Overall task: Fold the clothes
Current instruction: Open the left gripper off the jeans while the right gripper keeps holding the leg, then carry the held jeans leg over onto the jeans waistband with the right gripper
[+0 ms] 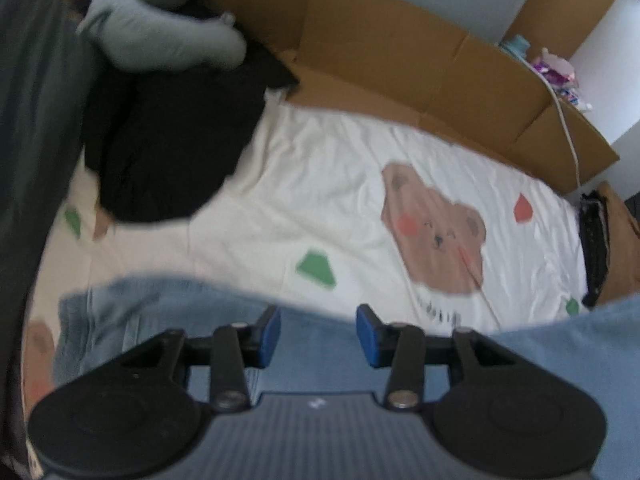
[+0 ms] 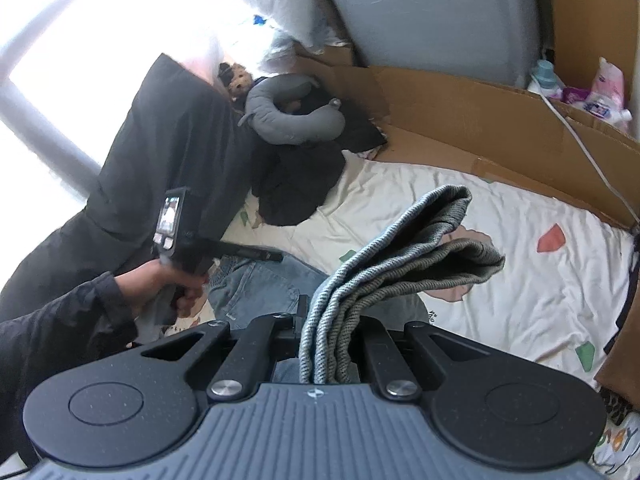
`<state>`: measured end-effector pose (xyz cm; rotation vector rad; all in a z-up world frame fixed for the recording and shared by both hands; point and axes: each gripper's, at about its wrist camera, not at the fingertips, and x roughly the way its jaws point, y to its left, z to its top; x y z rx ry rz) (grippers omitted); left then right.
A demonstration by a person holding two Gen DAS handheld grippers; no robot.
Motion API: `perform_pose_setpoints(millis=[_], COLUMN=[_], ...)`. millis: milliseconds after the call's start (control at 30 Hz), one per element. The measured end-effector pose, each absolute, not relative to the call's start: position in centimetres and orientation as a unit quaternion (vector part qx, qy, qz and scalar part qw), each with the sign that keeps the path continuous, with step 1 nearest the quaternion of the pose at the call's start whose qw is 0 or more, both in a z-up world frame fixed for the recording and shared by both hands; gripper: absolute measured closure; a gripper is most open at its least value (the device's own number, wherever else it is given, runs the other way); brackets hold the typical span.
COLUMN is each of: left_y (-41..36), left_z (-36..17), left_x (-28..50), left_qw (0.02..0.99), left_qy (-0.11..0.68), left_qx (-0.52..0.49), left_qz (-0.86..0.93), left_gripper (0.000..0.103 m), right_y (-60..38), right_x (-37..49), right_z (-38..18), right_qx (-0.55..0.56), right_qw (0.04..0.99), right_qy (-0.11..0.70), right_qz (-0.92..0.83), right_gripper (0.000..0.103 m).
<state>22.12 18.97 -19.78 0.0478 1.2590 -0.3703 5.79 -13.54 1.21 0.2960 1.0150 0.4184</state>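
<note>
My right hand-held gripper [image 2: 326, 344] clamps the folded grey knit [image 2: 404, 264] above the bed [image 2: 540, 280]; my left hand-held gripper [image 1: 318, 336] hangs part-open, empty, over the jeans [image 1: 312, 356].

- This is a bedroom in a home.
- A bed has a white sheet [image 1: 328, 184] with a brown bear [image 1: 434, 226] on it.
- A grey neck pillow [image 2: 294, 110] and a small toy animal [image 2: 239, 80] lie near the bright window [image 2: 100, 32].
- Cardboard [image 1: 400, 68] stands along the wall.
</note>
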Motion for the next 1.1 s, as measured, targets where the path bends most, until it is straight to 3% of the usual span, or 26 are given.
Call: perform_pose_setpoints(millis=[467, 767, 1100], left_y=[28.6, 32.6, 36.0], left_z=[-19.6, -23.6, -27.4], left_x=[13.2, 9.9, 5.7], left_qw=[0.786, 0.797, 0.796], left_qy=[0.598, 0.583, 0.586], left_qx=[0.010, -0.094, -0.112], left_qz=[-0.159, -0.129, -0.104], left_gripper=[0.054, 0.054, 0.053], right_y=[-7.8, -2.8, 2.3], right_x=[8.1, 10.4, 12.7], right_z=[0.0, -2.6, -7.5], right_qx=[0.133, 0.140, 0.155], right_qw=[0.832, 0.817, 0.786], right_qy=[0.490, 0.509, 0.546], right_qz=[0.224, 0.232, 0.246], right_gripper=[0.101, 0.101, 0.101])
